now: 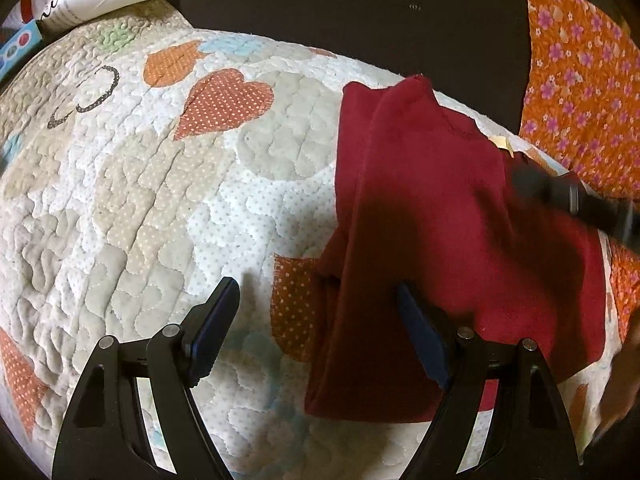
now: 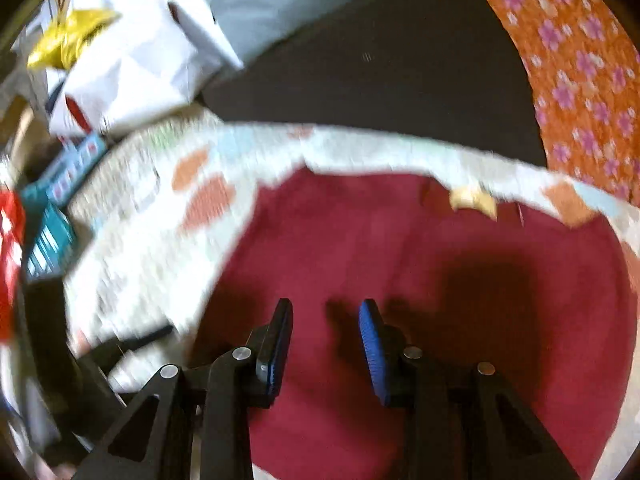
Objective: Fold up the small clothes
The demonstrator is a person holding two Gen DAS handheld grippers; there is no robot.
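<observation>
A dark red garment (image 1: 448, 216) lies partly folded on a quilted patchwork cover (image 1: 140, 200), at the right of the left wrist view. My left gripper (image 1: 318, 296) is open and empty, its right finger at the garment's left edge, its left finger over bare quilt. The right gripper shows as a blurred dark shape (image 1: 576, 200) over the garment's right side. In the right wrist view the garment (image 2: 440, 240) fills the foreground. My right gripper (image 2: 326, 312) hovers over it, jaws apart with nothing between them. That view is motion-blurred.
A dark chair back (image 1: 360, 20) stands behind the quilt. An orange floral cloth (image 1: 580, 80) hangs at the right. White paper bags (image 2: 132, 60), a yellow bag (image 2: 68, 36) and teal boxes (image 2: 52, 216) crowd the far left.
</observation>
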